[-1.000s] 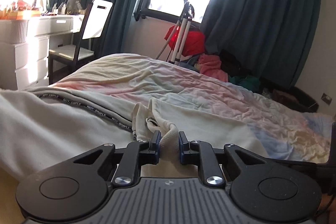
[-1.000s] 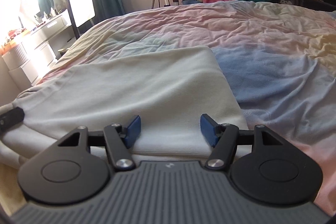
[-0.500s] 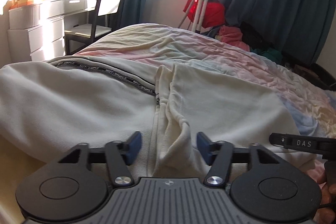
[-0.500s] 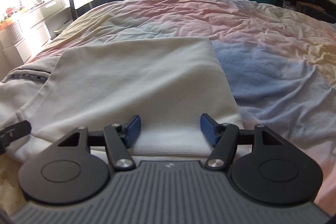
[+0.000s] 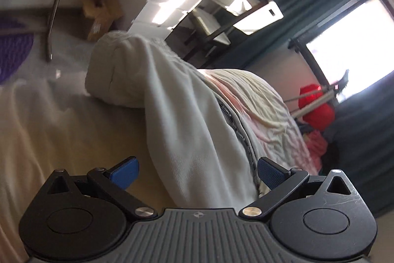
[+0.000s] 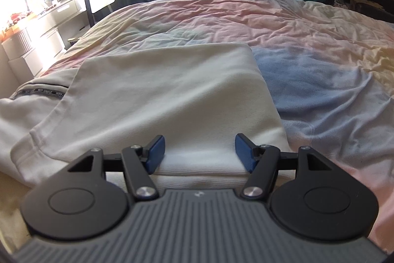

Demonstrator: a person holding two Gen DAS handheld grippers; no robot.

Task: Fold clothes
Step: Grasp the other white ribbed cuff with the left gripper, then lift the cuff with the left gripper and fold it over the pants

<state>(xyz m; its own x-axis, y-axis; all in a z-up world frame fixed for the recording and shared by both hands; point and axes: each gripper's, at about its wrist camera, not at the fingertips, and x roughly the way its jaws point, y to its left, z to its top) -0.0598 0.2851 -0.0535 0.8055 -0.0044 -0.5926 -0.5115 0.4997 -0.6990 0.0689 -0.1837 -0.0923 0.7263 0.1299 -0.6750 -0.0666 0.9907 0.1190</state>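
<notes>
both grippers, left (image 5: 197,171) and right (image 6: 199,152), hover with fingers open over a cream sweatshirt (image 6: 160,90) at lower centre; a shallow pinch could undo the fold.

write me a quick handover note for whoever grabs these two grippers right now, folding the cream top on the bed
Left gripper: open, holding nothing, tilted sideways over the cream top's sleeve, which hangs off the bed edge.
Right gripper: open, empty, at the near folded edge of the top.
Top lies on the pastel bedspread; one side is already folded over flat, covering part of the black lettered tape.
Left to do: bring the hanging sleeve in, fold the other side, then fold lengthwise.
</notes>
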